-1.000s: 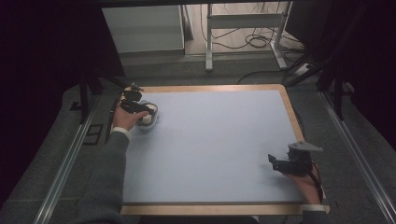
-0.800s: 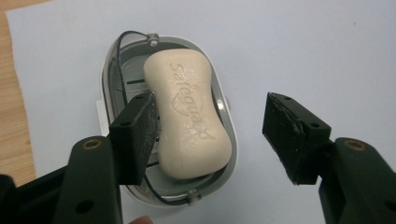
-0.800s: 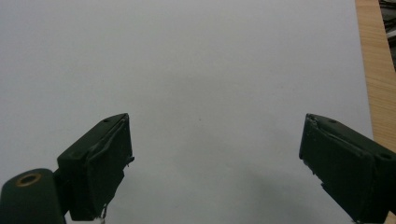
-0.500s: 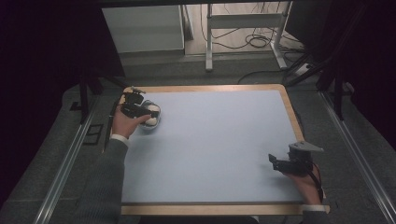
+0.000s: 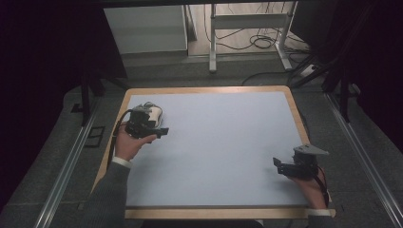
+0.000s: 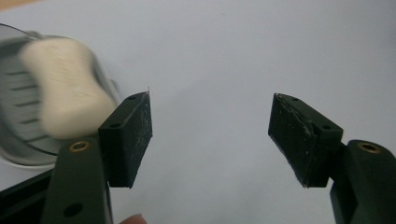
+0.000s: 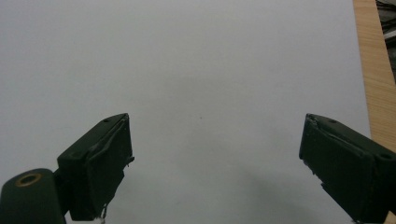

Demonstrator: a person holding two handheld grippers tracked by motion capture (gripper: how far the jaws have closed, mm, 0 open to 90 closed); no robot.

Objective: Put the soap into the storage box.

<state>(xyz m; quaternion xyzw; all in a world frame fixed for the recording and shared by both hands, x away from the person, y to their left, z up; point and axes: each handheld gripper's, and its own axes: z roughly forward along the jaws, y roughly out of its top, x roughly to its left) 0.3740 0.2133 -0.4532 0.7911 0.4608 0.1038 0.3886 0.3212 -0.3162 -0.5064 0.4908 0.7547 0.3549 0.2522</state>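
Observation:
A cream bar of soap lies in a clear ribbed dish at the table's far left. My left gripper hovers just right of the dish, held by a hand. In the left gripper view it stands open, nothing between the jaws, the dish beside the left jaw. My right gripper rests near the front right of the table. Its jaws are wide open over bare white surface.
The white tabletop has a wooden rim. Beyond the far edge stand a white cabinet, a metal frame leg and floor cables. Metal rails run along both sides.
The left hand and gripper have swung back and to the right, away from the soap dish. The right gripper has stayed in place.

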